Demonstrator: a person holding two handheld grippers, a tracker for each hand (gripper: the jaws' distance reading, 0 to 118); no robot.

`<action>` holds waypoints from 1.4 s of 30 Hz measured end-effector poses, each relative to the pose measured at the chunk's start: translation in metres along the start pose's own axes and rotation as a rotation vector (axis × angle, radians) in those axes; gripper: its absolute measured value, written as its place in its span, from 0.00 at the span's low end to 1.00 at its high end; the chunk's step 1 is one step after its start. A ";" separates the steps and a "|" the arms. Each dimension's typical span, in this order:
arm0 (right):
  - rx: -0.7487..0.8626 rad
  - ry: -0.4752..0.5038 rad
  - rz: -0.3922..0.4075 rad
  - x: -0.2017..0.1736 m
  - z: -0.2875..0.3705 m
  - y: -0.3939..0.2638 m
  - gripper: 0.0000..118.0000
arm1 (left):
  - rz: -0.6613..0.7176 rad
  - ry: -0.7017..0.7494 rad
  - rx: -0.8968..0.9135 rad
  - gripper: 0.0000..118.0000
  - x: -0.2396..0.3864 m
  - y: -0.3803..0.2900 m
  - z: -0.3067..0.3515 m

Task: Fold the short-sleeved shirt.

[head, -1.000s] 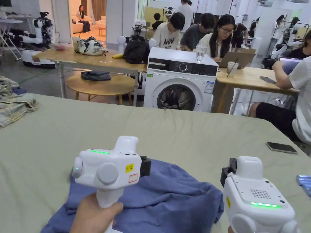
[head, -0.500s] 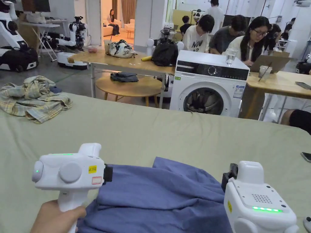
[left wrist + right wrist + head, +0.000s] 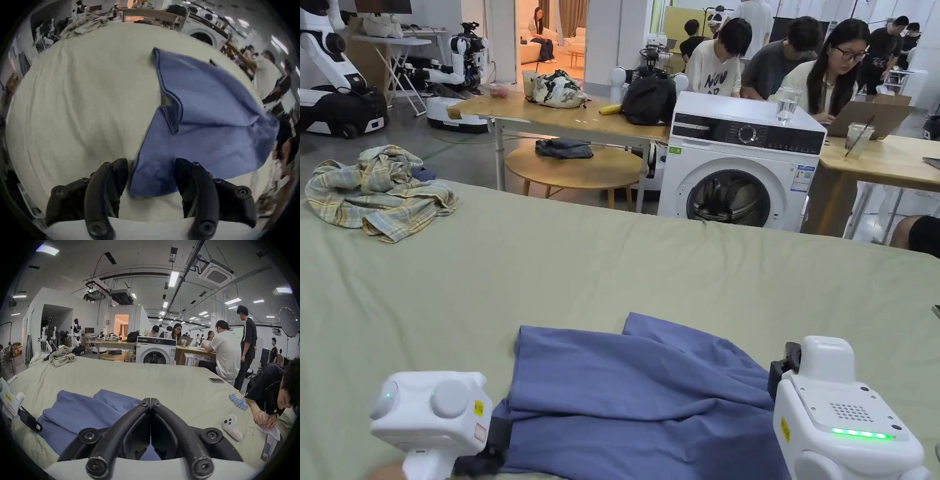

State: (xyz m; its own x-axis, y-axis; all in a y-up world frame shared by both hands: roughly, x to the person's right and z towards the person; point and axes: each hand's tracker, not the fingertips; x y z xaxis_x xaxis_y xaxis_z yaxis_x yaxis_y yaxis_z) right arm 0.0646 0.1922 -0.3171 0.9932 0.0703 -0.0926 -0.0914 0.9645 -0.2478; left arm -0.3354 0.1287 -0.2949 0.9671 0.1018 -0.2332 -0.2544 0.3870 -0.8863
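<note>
Blue rumpled cotton shirt point(image 3: 650, 400), half-folded

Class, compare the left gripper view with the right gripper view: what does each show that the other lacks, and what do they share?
Left gripper view: the left gripper from behind, jaws apart around a corner of the shirt. Right gripper view: the right gripper, jaws closed tip to tip, plus a phone and a white controller on the sheet. Both: the shirt, the sheet, the washer and a plaid shirt.
</note>
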 end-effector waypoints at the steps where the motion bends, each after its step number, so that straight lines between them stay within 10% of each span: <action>1: -0.003 -0.004 0.000 0.004 0.001 0.000 0.00 | -0.075 0.028 0.058 0.44 0.011 -0.003 0.005; 3: -0.005 -0.017 -0.001 0.013 0.004 -0.001 0.00 | -0.150 0.049 0.067 0.35 0.030 -0.005 0.009; 5: -0.014 -0.032 -0.007 0.024 0.004 0.000 0.00 | -0.160 0.020 0.070 0.00 0.036 -0.006 0.012; 12: -0.136 -0.069 -0.048 0.075 -0.004 0.001 0.00 | -0.173 0.006 0.095 0.00 0.028 -0.006 0.015; 17: -0.363 -0.030 -0.061 0.106 -0.020 -0.015 0.35 | -0.108 -0.034 0.099 0.00 0.017 -0.004 0.017; 27: -0.548 0.048 -0.109 0.109 -0.056 -0.058 0.35 | -0.080 -0.059 0.101 0.00 0.013 -0.005 0.012; 34: -0.689 0.060 0.018 0.081 -0.102 -0.086 0.34 | -0.065 -0.070 0.099 0.00 0.010 -0.006 0.012; 38: -0.627 0.048 0.007 0.080 -0.096 -0.085 0.08 | -0.048 -0.077 0.105 0.00 0.007 -0.006 0.013; 42: -0.602 0.047 -0.014 0.083 -0.088 -0.083 0.04 | -0.037 -0.082 0.127 0.00 0.006 -0.006 0.017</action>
State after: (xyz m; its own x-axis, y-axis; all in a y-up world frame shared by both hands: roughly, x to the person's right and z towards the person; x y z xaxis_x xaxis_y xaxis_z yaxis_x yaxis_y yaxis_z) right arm 0.1487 0.0953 -0.3888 0.9916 0.0346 -0.1244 -0.1169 0.6504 -0.7505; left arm -0.3279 0.1429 -0.2841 0.9739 0.1582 -0.1630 -0.2216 0.5045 -0.8345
